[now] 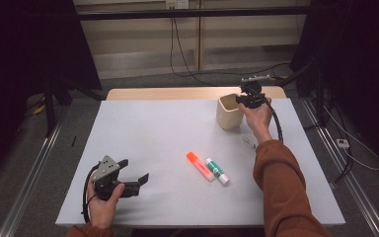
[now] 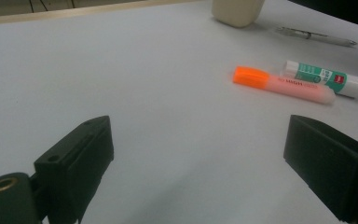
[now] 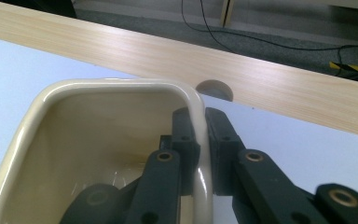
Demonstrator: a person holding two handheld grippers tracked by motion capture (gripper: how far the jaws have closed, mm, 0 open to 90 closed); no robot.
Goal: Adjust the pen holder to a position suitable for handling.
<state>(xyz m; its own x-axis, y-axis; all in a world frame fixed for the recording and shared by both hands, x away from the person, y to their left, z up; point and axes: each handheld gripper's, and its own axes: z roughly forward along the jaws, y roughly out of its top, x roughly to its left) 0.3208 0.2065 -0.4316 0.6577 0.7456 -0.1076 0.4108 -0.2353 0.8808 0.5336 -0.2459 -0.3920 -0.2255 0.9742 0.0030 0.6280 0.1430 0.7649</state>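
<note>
Where jaws meet, cup (image 3: 112, 121) wall pinched.

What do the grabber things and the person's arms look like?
Both grippers are black, with two blocky jaws. The left gripper carries a grey three-cornered plate on top, and a black cable loops from it. A black cable also trails from the right gripper. The person's sleeve is rust orange.

Print on the orange highlighter (image 2: 283, 84) and green-white glue stick (image 2: 326, 78), too blurred to read
</note>
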